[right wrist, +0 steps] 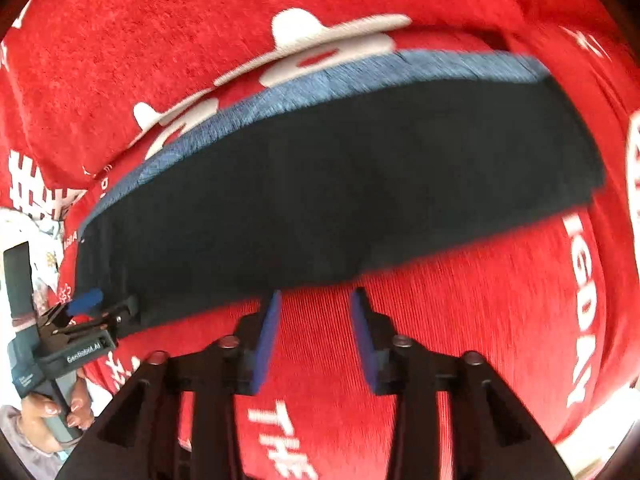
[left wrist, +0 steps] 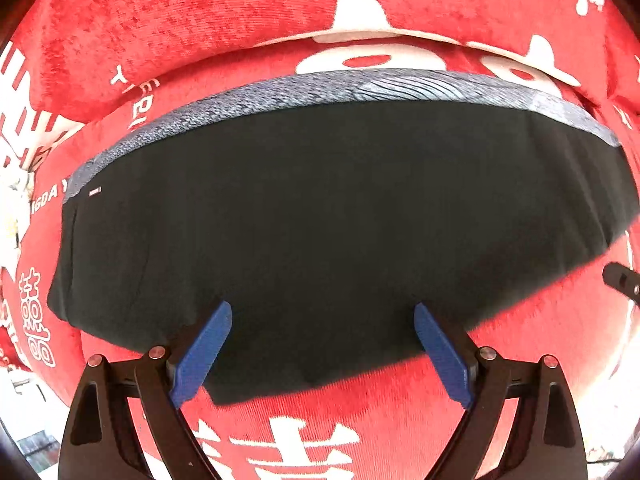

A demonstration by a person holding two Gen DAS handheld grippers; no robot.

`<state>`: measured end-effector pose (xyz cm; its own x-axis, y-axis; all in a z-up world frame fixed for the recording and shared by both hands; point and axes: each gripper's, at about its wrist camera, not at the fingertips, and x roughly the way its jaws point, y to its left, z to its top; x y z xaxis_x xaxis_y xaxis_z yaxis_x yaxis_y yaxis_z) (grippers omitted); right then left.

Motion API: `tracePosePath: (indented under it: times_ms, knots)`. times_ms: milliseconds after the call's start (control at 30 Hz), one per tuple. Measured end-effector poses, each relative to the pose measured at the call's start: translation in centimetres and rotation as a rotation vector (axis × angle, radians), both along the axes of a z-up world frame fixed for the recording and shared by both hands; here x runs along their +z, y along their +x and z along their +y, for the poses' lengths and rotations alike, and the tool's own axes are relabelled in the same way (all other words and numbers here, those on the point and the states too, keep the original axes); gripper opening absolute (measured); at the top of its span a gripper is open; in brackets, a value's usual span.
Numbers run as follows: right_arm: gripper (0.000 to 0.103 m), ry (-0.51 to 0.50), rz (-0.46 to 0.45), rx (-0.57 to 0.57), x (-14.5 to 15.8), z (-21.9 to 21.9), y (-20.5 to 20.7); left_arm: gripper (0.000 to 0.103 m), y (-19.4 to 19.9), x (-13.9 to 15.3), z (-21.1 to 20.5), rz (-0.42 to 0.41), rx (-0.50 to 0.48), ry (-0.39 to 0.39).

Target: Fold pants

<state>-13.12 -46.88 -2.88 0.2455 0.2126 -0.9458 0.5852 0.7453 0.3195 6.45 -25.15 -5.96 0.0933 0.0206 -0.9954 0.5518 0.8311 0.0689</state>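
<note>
Left hand-held gripper [left wrist: 322, 322] wide open, right hand-held gripper [right wrist: 316, 300] narrower, both empty.

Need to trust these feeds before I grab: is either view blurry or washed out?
Left wrist view: sharp, waistband weave readable, pants near-black with little fold detail. Right wrist view: motion-smeared, pants edges and cloth lettering soft. Both bend heavily at the rim.

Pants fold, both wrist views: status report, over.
Left gripper open, jaws over the near edge of the pants. Right gripper open, short of that edge, holding nothing. Pants flat on red cloth, grey-blue waistband on far side. Nothing in the way.
</note>
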Motion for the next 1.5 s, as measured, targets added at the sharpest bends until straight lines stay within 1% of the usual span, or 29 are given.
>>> tracePosePath:
  times_ms: [33,67,133,300,367,400,433,500,567,633,733,933,1133,1300,1500]
  knots:
    - [0.052,-0.004,0.005,0.002,0.2,0.4,-0.5,0.093,-0.2,0.2,0.0,0.006,-0.008,-0.002]
    - [0.054,-0.006,0.009,0.008,0.7,0.6,-1.2,0.093,0.2,0.0,0.0,0.011,-0.014,-0.008]
    - [0.054,0.002,0.018,0.006,1.2,1.0,-2.3,0.093,-0.2,0.4,0.1,0.018,-0.022,-0.013]
    - [0.058,0.021,0.032,-0.059,1.3,2.1,-4.1,0.093,-1.1,1.3,-0.4,0.019,-0.045,-0.032]
    - [0.060,0.024,0.032,-0.069,1.4,2.6,-4.1,0.094,-1.5,1.8,-0.6,0.020,-0.059,-0.045]
    - [0.061,0.024,0.033,-0.071,1.5,2.7,-4.1,0.100,-2.0,2.1,-0.9,0.024,-0.063,-0.047]
    - [0.062,0.023,0.034,-0.071,1.6,2.8,-4.2,0.103,-1.9,2.1,-0.8,0.028,-0.066,-0.047]
    - [0.064,0.022,0.028,-0.072,1.9,3.0,-4.2,0.103,-2.1,2.3,-1.0,0.033,-0.078,-0.058]
    - [0.073,0.029,0.017,-0.074,2.1,3.0,-4.2,0.103,-2.5,2.4,-1.3,0.034,-0.096,-0.058]
    - [0.077,0.044,0.011,-0.077,1.9,2.9,-4.2,0.103,-3.0,2.3,-1.8,0.041,-0.104,-0.049]
    - [0.078,0.060,0.015,-0.084,1.3,2.4,-4.8,0.103,-3.9,1.8,-2.9,0.051,-0.111,-0.032]
    - [0.078,0.118,0.035,-0.116,-0.1,-0.3,-6.7,0.103,-5.4,1.7,-6.2,0.051,-0.118,0.007]
    - [0.078,0.145,0.022,-0.148,-0.5,-4.9,-8.1,0.103,-6.8,1.8,-10.6,0.056,-0.127,0.020]
    - [0.078,0.175,0.010,-0.182,-1.2,-8.7,-8.6,0.103,-8.0,1.3,-14.4,0.066,-0.130,0.033]
    - [0.078,0.212,-0.012,-0.228,-1.9,-12.5,-8.9,0.103,-8.7,1.1,-17.5,0.067,-0.130,0.044]
